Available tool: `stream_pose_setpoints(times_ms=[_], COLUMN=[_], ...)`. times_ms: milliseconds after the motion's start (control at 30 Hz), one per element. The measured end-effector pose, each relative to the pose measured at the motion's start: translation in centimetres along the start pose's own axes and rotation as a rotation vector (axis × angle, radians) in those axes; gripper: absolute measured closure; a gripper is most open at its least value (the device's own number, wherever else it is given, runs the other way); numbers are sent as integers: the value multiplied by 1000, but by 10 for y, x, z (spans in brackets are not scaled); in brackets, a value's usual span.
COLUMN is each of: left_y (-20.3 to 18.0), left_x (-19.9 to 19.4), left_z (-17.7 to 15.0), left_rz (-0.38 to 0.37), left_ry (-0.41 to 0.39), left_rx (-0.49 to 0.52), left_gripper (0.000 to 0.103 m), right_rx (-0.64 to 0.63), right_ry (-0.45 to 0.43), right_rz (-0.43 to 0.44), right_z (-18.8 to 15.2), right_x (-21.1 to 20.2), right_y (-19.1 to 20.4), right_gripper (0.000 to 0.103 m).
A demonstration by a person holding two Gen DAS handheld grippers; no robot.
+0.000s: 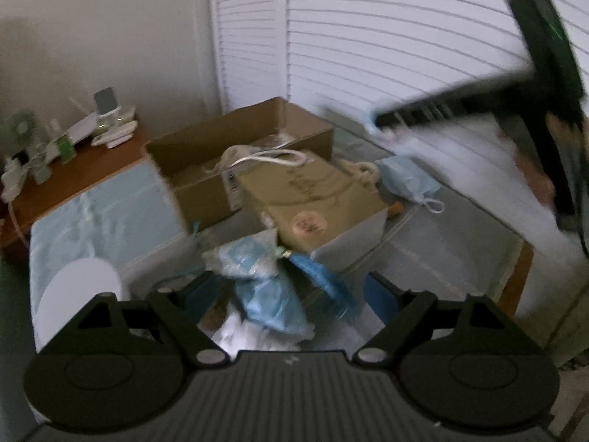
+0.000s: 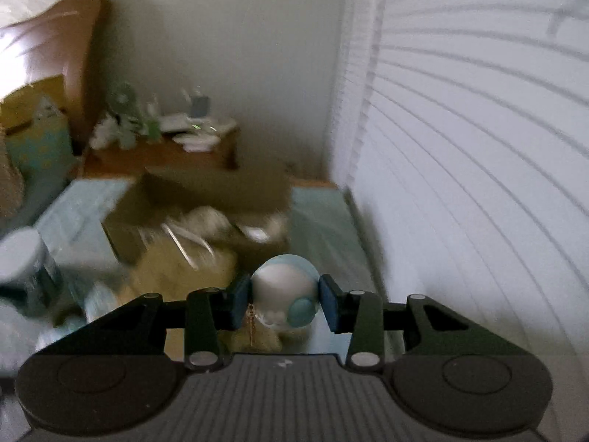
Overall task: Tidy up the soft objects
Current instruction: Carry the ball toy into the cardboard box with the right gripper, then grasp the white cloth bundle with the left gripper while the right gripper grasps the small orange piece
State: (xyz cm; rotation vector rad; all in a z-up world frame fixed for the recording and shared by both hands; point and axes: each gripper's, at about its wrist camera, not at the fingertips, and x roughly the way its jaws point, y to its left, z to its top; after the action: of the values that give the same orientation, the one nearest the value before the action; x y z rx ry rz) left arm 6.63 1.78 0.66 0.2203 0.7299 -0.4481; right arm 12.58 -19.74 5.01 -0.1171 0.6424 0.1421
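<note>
In the right wrist view my right gripper [image 2: 285, 304] is shut on a small white and light-blue plush toy [image 2: 283, 291], held in the air above the bed. In the left wrist view my left gripper [image 1: 291, 294] is open over a pile of soft blue and white items in clear bags [image 1: 257, 276]; nothing is between its fingers. An open cardboard box [image 1: 235, 154] stands beyond, also blurred in the right wrist view [image 2: 206, 199]. A brown paper bag with white handles [image 1: 313, 199] lies against it. The right gripper's body shows blurred at upper right of the left wrist view [image 1: 478, 99].
A light-blue pouch with a drawstring [image 1: 408, 180] lies on the bed right of the paper bag. A white round container [image 1: 77, 294] stands at left. A wooden nightstand [image 1: 73, 169] carries small devices. White louvred doors [image 1: 368, 37] close the back and right.
</note>
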Motion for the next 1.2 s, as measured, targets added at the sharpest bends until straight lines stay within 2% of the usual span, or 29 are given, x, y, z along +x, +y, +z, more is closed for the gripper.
stream_pose_setpoints(times_ms=[100, 233, 367, 400, 500, 533, 600, 733, 833, 967, 1200], left_y=[7, 15, 23, 24, 25, 25, 23, 18, 14, 16, 20], left_x=[-4, -4, 1, 2, 7, 7, 9, 13, 16, 17, 27], left_z=[-11, -19, -27, -28, -32, -33, -33, -36, -38, -42, -49], left_rz=[23, 53, 59, 54, 45, 50, 57, 72, 104, 85, 73], left_ry=[-4, 14, 34, 36, 45, 42, 37, 43, 42, 34, 61], left_rx=[-39, -67, -97, -103, -109, -103, -88, -59, -31, -54, -69], left_gripper=[14, 13, 13, 13, 10, 7, 7, 7, 7, 7, 7], right_rx=[-9, -28, -27, -30, -26, -25, -32, -54, -53, -41, 23], right_ry=[-9, -3, 17, 21, 10, -2, -7, -24, -15, 23, 173], right_rz=[56, 71, 77, 84, 79, 87, 101, 101, 116, 105, 101], right_z=[29, 60, 74, 75, 75, 73, 68, 49, 29, -9, -78], right_x=[24, 57, 85, 90, 91, 87, 79, 54, 35, 14, 12], right_y=[8, 19, 23, 24, 23, 22, 21, 20, 18, 13, 1], right_gripper=[57, 57, 56, 51, 18, 17, 14, 0, 0, 0, 0])
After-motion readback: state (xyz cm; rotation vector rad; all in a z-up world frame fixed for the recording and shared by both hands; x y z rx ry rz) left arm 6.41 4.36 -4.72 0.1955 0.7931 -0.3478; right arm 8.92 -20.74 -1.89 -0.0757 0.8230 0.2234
